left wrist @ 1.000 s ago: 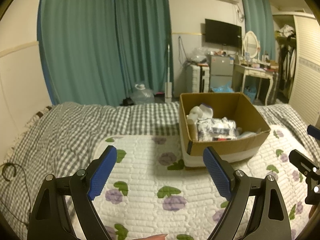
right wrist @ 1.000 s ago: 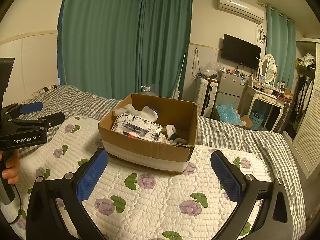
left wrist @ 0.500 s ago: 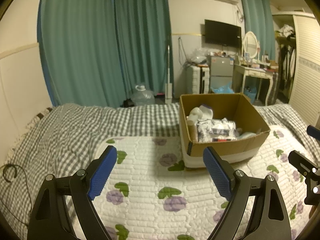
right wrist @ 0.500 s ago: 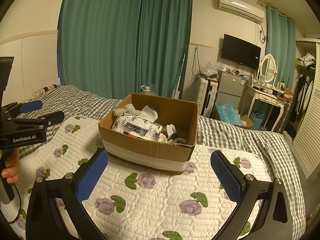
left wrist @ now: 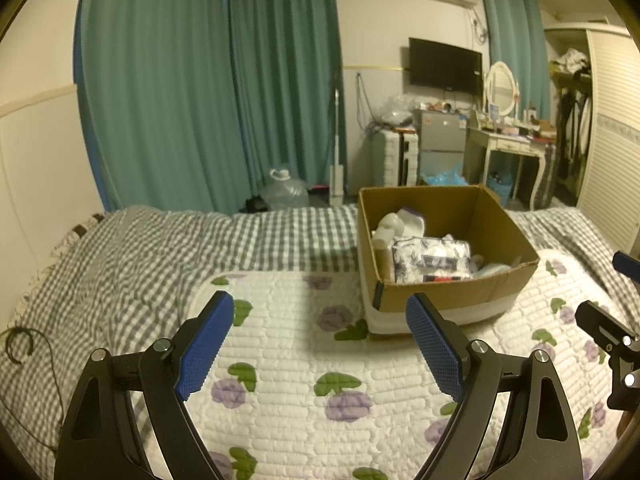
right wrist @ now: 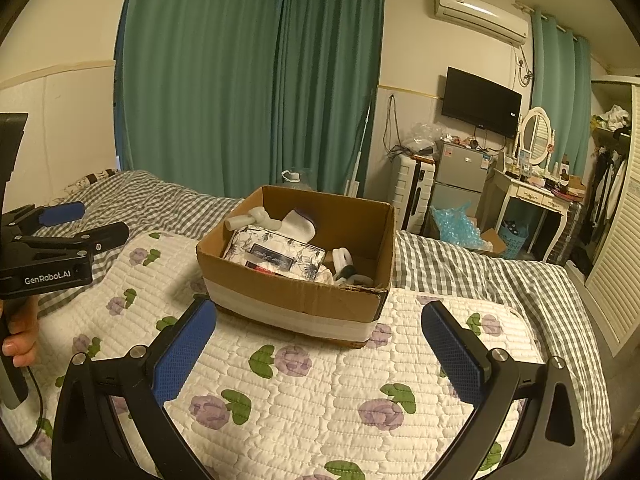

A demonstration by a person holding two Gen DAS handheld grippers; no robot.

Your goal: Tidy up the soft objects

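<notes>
An open cardboard box (left wrist: 452, 294) (right wrist: 296, 300) stands on a white quilted pad with purple flowers (left wrist: 304, 364) (right wrist: 304, 376) on the bed. Inside lie a floral tissue pack (left wrist: 430, 258) (right wrist: 276, 254), white socks (right wrist: 298, 224) and other small soft items. My left gripper (left wrist: 320, 340) hovers over the pad, left of and nearer than the box, open with nothing between its blue pads. Facing the box's front wall, my right gripper (right wrist: 318, 344) also stands open and holds nothing. Each gripper shows at the edge of the other's view.
A grey checked blanket (left wrist: 132, 264) covers the bed around the pad. Green curtains (left wrist: 208, 92) hang behind. A water jug (left wrist: 286, 192), a white suitcase (right wrist: 414, 194), a small fridge (right wrist: 460, 176) and a dressing table (right wrist: 536, 196) stand beyond the bed. A black cable (left wrist: 18, 346) lies at the left.
</notes>
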